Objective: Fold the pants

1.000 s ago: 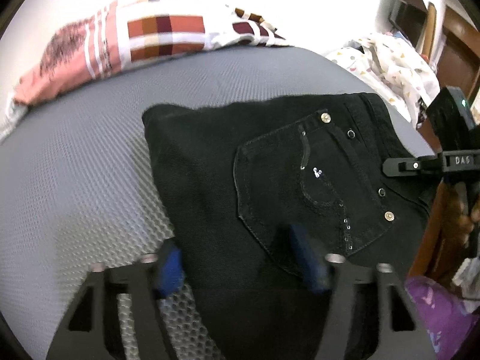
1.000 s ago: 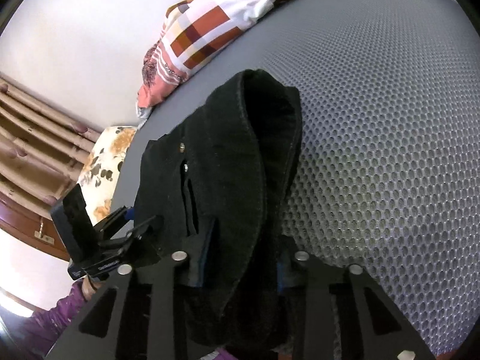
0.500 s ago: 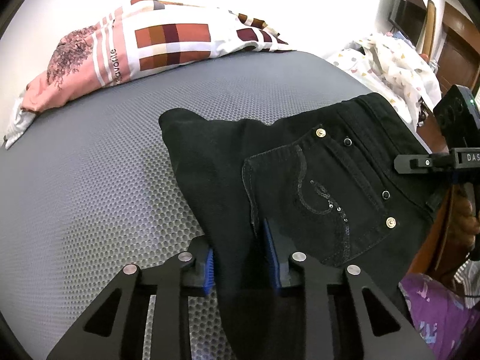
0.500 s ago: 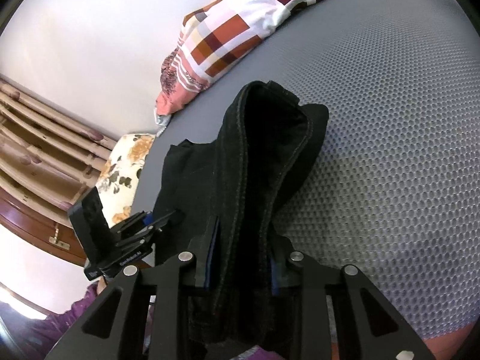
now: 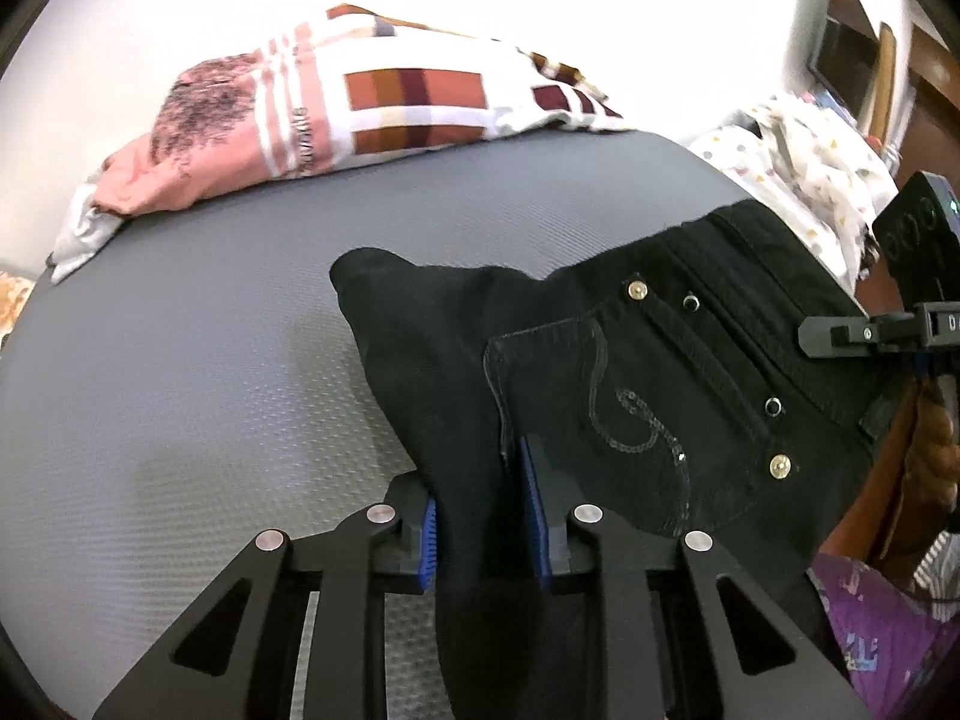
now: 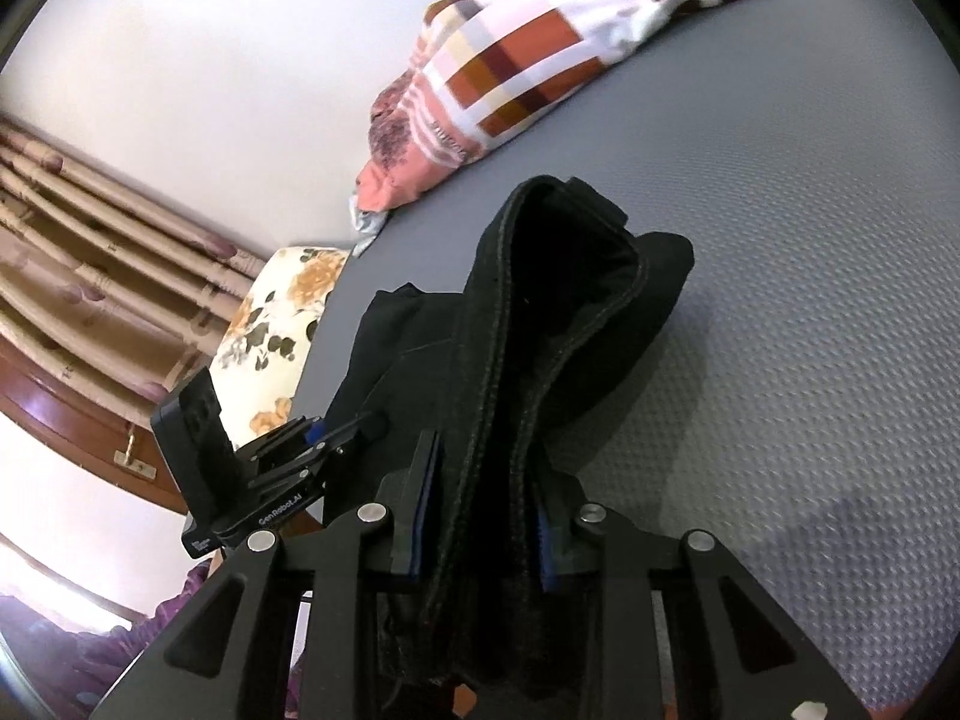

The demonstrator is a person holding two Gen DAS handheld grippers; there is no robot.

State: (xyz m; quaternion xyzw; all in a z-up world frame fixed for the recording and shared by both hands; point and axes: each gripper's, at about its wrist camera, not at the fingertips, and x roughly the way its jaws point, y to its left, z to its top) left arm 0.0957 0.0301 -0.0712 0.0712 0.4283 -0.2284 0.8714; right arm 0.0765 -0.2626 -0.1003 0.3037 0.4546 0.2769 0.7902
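Note:
Black jeans [image 5: 630,372], back pocket with sequin swirl facing up, hang partly lifted over a grey mesh mattress [image 5: 210,330]. My left gripper [image 5: 480,504] has its blue pads pressing a bunched fold of the jeans' near edge, and its jaws are still closing. In the right wrist view my right gripper [image 6: 486,516] is shut on the thick waistband end of the jeans [image 6: 570,312], which stands up in a loop. Each gripper shows in the other's view: the right gripper [image 5: 840,333] at the waistband, the left gripper [image 6: 288,474] at the jeans' left side.
A checked red, orange and white blanket [image 5: 360,114] lies along the mattress's far edge by the wall. A white patterned cloth [image 5: 798,168] sits at the far right, a floral cushion [image 6: 270,324] beyond the left edge. A purple sleeve [image 5: 888,630] is at lower right.
My left gripper went from open around the jeans' edge to closed on it. Both grippers rose, and the jeans lifted off the mattress and bunched between them.

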